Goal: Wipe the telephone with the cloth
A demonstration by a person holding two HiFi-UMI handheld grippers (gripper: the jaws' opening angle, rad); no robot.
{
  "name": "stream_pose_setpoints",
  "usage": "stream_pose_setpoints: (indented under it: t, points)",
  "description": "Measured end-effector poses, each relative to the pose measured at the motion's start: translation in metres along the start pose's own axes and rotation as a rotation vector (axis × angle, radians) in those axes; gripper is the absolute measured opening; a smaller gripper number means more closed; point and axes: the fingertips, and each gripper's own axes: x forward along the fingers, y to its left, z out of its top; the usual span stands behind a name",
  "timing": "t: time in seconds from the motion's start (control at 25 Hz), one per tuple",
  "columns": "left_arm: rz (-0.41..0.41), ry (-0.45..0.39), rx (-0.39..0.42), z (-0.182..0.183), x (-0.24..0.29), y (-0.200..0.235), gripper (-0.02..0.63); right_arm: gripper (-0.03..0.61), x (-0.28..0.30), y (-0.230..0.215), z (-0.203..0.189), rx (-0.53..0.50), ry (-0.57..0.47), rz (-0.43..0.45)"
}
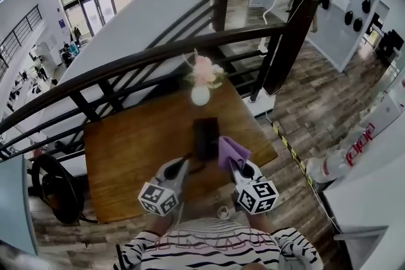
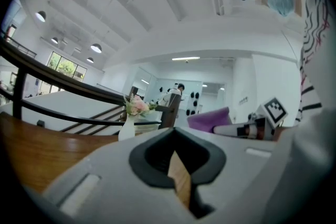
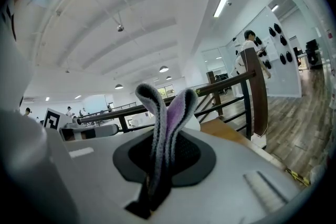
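Step, as I read it: approach. The cloth is in hand but wiping hasn't started.

Right gripper (image 1: 239,169) fingers are pinching the purple cloth (image 1: 231,151), its fold sticking up past the tips in the right gripper view. Left gripper (image 1: 182,167) fingers are all but pressed together and empty, with only a sliver of wood in the slit.

Telephone (image 1: 205,136) lies flat mid-frame on the wooden surface (image 1: 126,155), below the flower vase (image 1: 200,95). The cloth sits at its right edge — contact unclear.

Next: carry the cloth left onto the telephone's top face, press lightly and stroke along it — the left gripper could steady the lower corner.
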Motion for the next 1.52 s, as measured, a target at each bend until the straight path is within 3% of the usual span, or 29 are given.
stream_pose_setpoints:
  t: [0.4,0.8,1.52]
  points:
    - [0.116,-0.028,-0.008,-0.010,0.064,-0.015,-0.002,0.037,0.016,-0.069,0.018,-0.021,0.045,0.117]
    - [0.219,-0.027,-0.015,-0.020,0.088,-0.011,-0.002,0.037,0.041,-0.099,0.020,-0.030,0.084,0.215]
    - [0.180,-0.016,-0.052,0.001,0.092,0.099,-0.002,0.037,0.160,-0.070,-0.001,0.052,0.159,0.170]
